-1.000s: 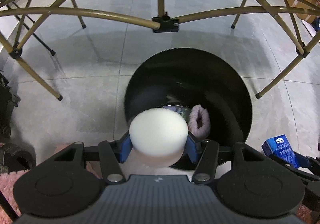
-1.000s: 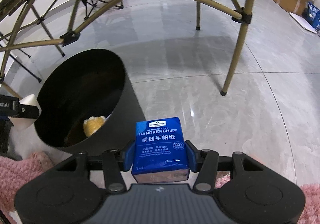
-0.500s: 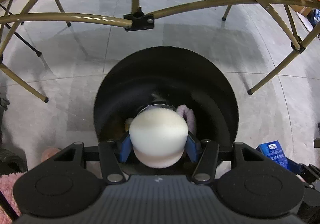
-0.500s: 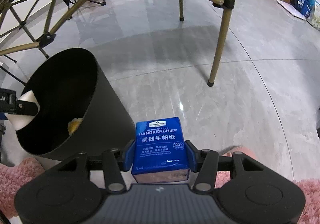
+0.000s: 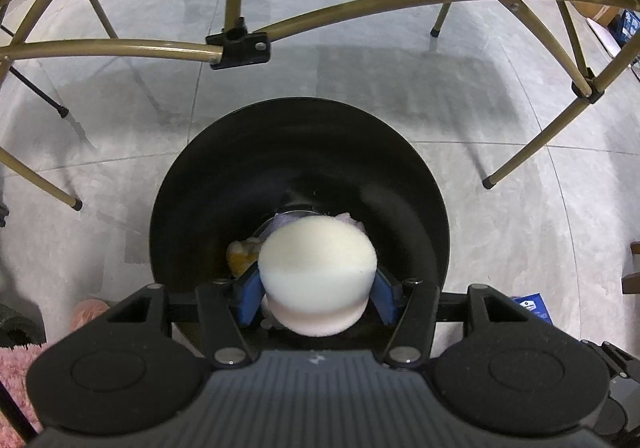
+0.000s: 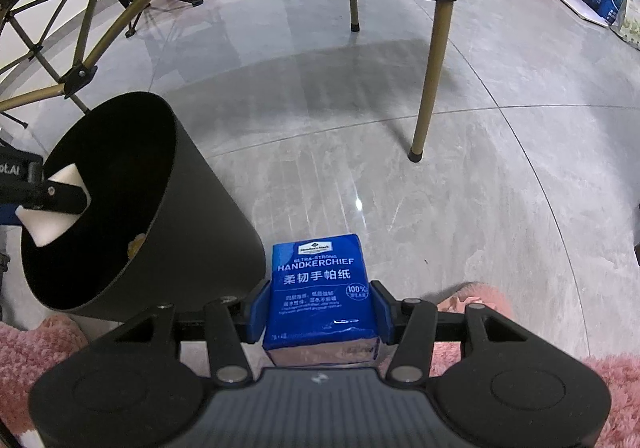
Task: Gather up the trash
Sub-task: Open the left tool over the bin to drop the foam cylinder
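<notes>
**Sponge now over the bin mouth**

Since a second ago the left gripper (image 5: 318,288) has carried the round white foam sponge (image 5: 317,268) from the near rim to above the open black cylindrical trash bin (image 5: 208,184). Its jaws clench the sponge's sides; the foam looks light, soft and squashable. The right gripper (image 6: 320,308) grips a blue handkerchief tissue pack (image 6: 320,284) by its flanks, just beside the bin; it is probably light and slick-wrapped.

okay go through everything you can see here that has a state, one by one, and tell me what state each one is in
left gripper: shut on the white sponge, over the bin's mouth.
white sponge: held, not released.
right gripper: shut on the blue tissue pack, beside the bin.
blue tissue pack: held, outside the bin.
black bin: open-topped, already holding some trash.
</notes>
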The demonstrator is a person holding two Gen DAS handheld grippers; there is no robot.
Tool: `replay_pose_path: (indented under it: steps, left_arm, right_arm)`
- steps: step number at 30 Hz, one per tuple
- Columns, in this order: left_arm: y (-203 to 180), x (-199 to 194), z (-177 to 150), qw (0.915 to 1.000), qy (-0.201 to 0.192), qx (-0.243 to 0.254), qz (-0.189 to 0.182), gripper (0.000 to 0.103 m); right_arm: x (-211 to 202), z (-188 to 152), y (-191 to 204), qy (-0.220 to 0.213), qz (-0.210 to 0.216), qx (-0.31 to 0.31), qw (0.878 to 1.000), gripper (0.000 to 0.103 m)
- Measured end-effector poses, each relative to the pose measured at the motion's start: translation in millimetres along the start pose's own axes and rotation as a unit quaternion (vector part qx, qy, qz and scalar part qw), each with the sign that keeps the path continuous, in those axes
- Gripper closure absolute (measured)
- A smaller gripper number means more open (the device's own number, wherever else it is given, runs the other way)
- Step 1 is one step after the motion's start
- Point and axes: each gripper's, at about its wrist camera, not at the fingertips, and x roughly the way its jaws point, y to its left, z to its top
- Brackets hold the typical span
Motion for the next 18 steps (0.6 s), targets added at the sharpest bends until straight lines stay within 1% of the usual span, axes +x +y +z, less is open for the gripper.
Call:
replay_pose_path:
  steps: [1,2,3,5,8,13,18]
  left_arm:
    - [-1.8,0.7,-0.1,1.0,0.001,0.003,0.001,0.043]
    - [-3.4,2.0,0.0,1.0,0.004,0.006,-0.001,0.034]
    - [-4.4,3.5,-0.6,0.9999,0.009,0.006,-0.004,0.019]
    - [-5.7,4.4,-1.9,0.9999,0.009,0.007,0.0,0.008]
    - [-8.3,7.4,-2.2,0.9997,0.011,0.014,0.016,0.0]
    - [-5.7,14.1,-3.1,0.9993,0.029,0.008,0.022,0.0]
    - [-5.1,14.4,-5.6,0.9992,0.033,0.01,0.022,0.0]
  right_arm:
    - [0.0,-0.4,-0.7,0.0,0.0,0.002,1.0,0.052]
    - [0.0,-0.8,-1.7,0.0,0.0,0.003,1.0,0.052]
    - [0.1,-1.4,-2.6,0.001,0.0,0.004,1.0,0.052]
    - [-0.5,-2.2,-3.1,0.001,0.003,0.005,1.0,0.052]
    - [-1.5,-1.7,-2.2,-0.002,0.006,0.004,1.0,0.052]
    - [-4.1,-2.6,-3.3,-0.003,0.01,0.001,1.0,0.052]
    - [-5.8,-3.4,-3.7,-0.005,0.01,0.0,1.0,0.052]
